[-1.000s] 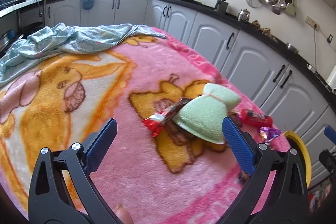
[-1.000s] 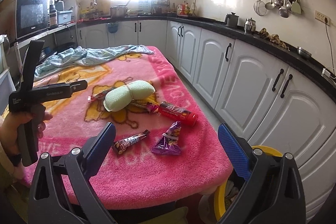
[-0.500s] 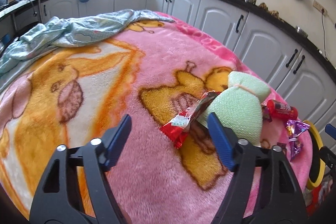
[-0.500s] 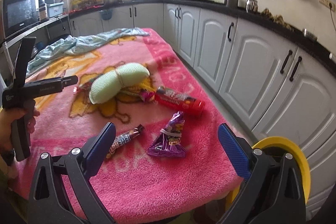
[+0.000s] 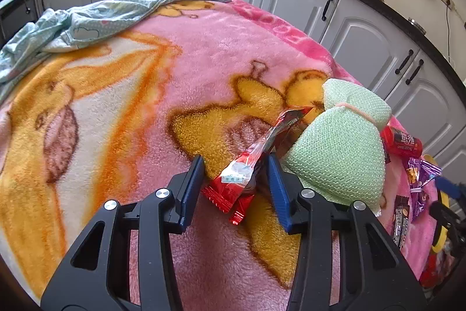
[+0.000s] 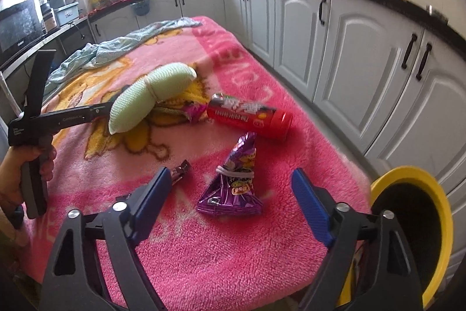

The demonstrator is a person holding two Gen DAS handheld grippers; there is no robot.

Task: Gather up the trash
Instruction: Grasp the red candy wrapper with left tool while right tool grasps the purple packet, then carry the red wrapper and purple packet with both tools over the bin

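A red snack wrapper [image 5: 247,165] lies on the pink blanket [image 5: 145,107], partly under a green knitted bundle [image 5: 337,153]. My left gripper [image 5: 234,165] is open, its blue pads on either side of the wrapper's near end. My right gripper [image 6: 230,188] is open and hovers over a purple snack bag [image 6: 233,185]. A dark candy bar wrapper [image 6: 179,171] lies just past its left pad. A red tube [image 6: 250,118] lies beyond. A yellow-rimmed trash bin [image 6: 407,226] stands at the table's right corner.
A crumpled pale blue cloth [image 5: 87,19] lies at the far end of the blanket. White cabinets [image 6: 349,48] run along the right, close to the table. The left gripper tool [image 6: 58,118] and the hand holding it show at the left of the right wrist view.
My left gripper moved forward and down to the red wrapper and its jaws narrowed around it. My right gripper moved forward and down over the purple bag.
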